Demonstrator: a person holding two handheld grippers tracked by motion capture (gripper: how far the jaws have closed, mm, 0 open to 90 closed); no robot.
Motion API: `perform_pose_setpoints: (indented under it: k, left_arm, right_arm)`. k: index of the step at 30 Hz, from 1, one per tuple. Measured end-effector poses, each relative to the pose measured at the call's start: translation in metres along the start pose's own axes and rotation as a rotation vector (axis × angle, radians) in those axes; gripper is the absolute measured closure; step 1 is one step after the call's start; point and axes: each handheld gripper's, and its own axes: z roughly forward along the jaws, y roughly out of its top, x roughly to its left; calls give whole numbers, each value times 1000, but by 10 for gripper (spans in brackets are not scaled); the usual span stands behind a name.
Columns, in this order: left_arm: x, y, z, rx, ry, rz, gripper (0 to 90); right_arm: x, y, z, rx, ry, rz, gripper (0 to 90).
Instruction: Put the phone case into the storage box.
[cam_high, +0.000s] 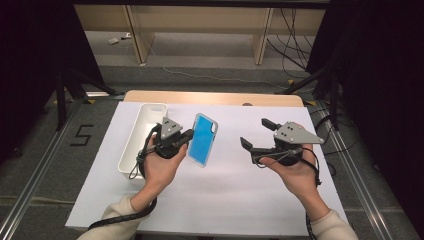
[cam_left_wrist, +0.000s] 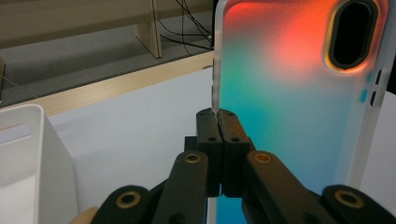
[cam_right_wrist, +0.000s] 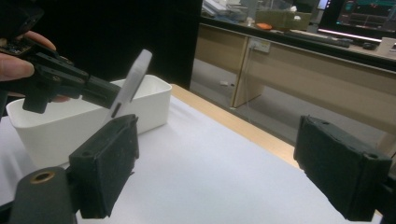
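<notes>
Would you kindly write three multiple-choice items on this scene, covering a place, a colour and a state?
1. Where does the white bin stand?
A. At the table's left side
B. At the table's right edge
C. On the floor

2. What colour is the phone case in the high view?
A. Black
B. Blue
C. Yellow

3. How is the right gripper?
A. Shut on the case
B. Shut on nothing
C. Open, holding nothing

Answers: 1 A, the bin sits left of the left gripper. 2 B, its face shows blue. 3 C, its jaws stand apart over bare table; the left gripper pinches the case's edge.
</notes>
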Motion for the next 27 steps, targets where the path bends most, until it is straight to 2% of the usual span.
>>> perform_pose_setpoints:
  k: [1,11,16,19,27]
  left_arm:
    - [0,0,-1,-4,3,-5,887]
    - [7,4,-7,-19,7,-21,887]
    - [11,5,-10,-29,21,-25,887]
    - [11,6,-10,-34,25,-31,887]
    - [15,7,-13,-43,41,-42,887]
  right_arm:
    - [0,-1,-3,5,-13,2,149]
    - [0,-15,-13,11,-22,0,134]
    - [-1,-23,-16,32,-14,-6,133]
    - [0,-27,-18,34,-11,5,133]
    - [1,-33,-24,21,-32,-4,133]
